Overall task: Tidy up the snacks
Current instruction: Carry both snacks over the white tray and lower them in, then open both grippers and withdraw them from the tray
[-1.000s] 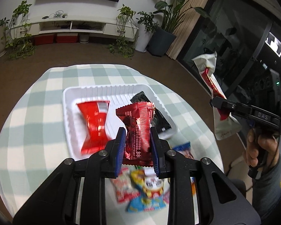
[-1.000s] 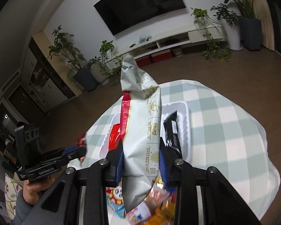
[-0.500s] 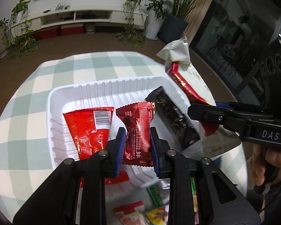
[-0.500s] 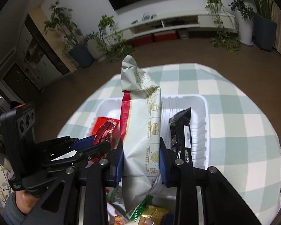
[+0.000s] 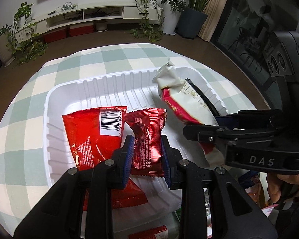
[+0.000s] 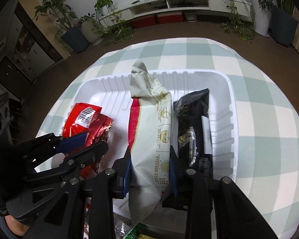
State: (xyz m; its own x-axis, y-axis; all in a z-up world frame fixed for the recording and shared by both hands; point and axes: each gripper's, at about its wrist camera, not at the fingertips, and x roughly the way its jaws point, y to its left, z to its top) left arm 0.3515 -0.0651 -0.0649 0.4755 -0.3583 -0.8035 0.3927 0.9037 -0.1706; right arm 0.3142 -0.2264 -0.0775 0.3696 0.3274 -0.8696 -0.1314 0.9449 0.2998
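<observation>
Left gripper [image 5: 146, 155], nearest, pinches a dark red foil packet [image 5: 147, 133] between its blue pads, over the white tray [image 5: 129, 79]. Right gripper [image 6: 150, 171] clamps a long cream-and-red snack bag [image 6: 151, 131], held lengthwise above the tray's middle. On the tray floor, a bright red barcoded packet [image 5: 93, 131] lies at left and a black packet [image 6: 195, 123] at right, beside the cream bag. The tray rests on a green-and-white checked tablecloth [image 6: 269, 119]. Farther off: potted plants [image 5: 189, 10] and a low white cabinet [image 5: 93, 14].

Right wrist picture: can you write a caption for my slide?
Right gripper lowers a cream snack pack into the white tray beside a black packet.
</observation>
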